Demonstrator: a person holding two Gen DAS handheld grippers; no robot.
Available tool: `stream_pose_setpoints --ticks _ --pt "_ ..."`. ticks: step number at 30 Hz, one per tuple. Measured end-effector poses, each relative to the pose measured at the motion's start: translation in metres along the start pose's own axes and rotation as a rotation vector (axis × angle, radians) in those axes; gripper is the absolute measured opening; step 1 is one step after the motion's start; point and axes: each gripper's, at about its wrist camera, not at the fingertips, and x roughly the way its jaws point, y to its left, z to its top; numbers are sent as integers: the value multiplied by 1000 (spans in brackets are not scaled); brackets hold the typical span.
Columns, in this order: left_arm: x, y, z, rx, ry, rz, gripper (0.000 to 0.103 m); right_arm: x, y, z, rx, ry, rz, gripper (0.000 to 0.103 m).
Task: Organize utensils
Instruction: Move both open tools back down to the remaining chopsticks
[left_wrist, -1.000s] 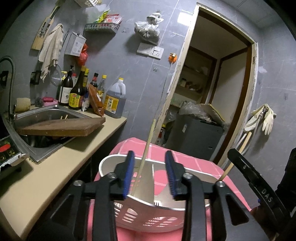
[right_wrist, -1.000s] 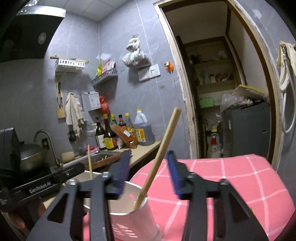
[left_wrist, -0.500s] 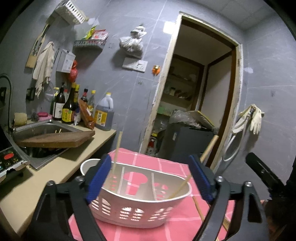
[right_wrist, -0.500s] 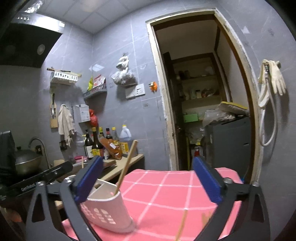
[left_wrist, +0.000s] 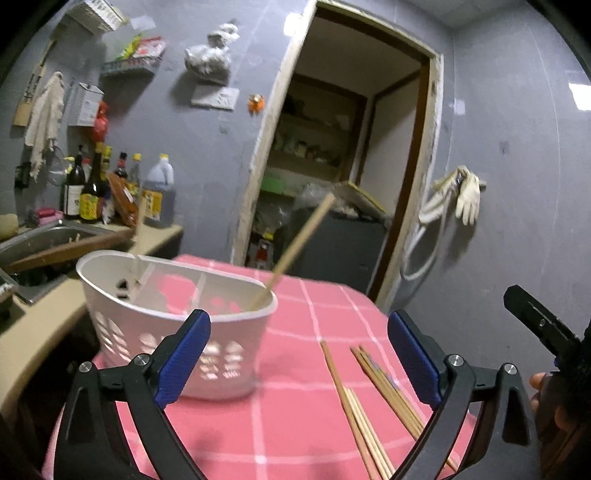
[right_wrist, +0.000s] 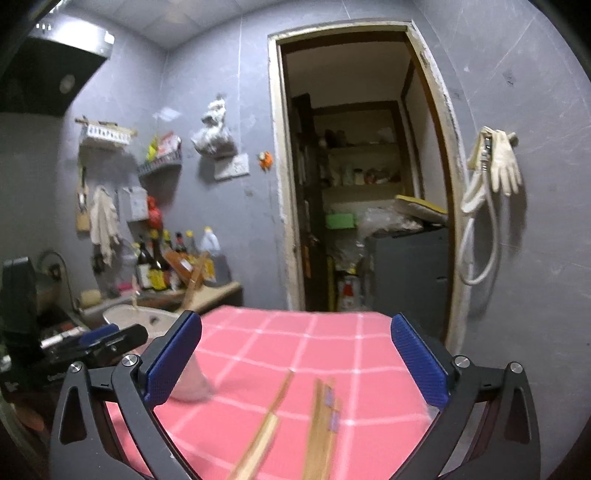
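Note:
A white perforated utensil basket (left_wrist: 177, 325) stands on the left of the pink checked tablecloth (left_wrist: 295, 413). A wooden chopstick (left_wrist: 295, 243) leans in its right end and another (left_wrist: 138, 236) stands at its left. Several loose chopsticks (left_wrist: 369, 413) lie on the cloth to the right; they show blurred in the right wrist view (right_wrist: 295, 417). My left gripper (left_wrist: 299, 358) is open and empty, just in front of the basket. My right gripper (right_wrist: 295, 354) is open and empty above the loose chopsticks. The basket (right_wrist: 155, 325) shows partly behind the left gripper's body.
A counter (left_wrist: 40, 325) with a sink (left_wrist: 44, 240), a wooden board and bottles (left_wrist: 92, 192) runs along the left. A doorway (left_wrist: 332, 166) opens behind the table. Gloves and a hose (left_wrist: 458, 199) hang on the right wall.
Both grippers opened, let go of their chopsticks in the basket, and drew back. Both views now take in the loose chopsticks on the cloth.

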Motion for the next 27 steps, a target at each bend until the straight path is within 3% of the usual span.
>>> stream_pose_setpoints --ticks 8,16,21,27 --pt "27 -20 -32 31 102 26 94 10 -24 -34 16 106 -87 103" --pt "57 -24 -53 49 252 30 93 31 -40 -55 27 247 -125 100" --pt "78 -29 -59 80 344 23 90 48 -48 -63 43 356 -118 81" --pt "106 -31 -64 86 442 1 70 69 -55 -75 58 491 -90 53"
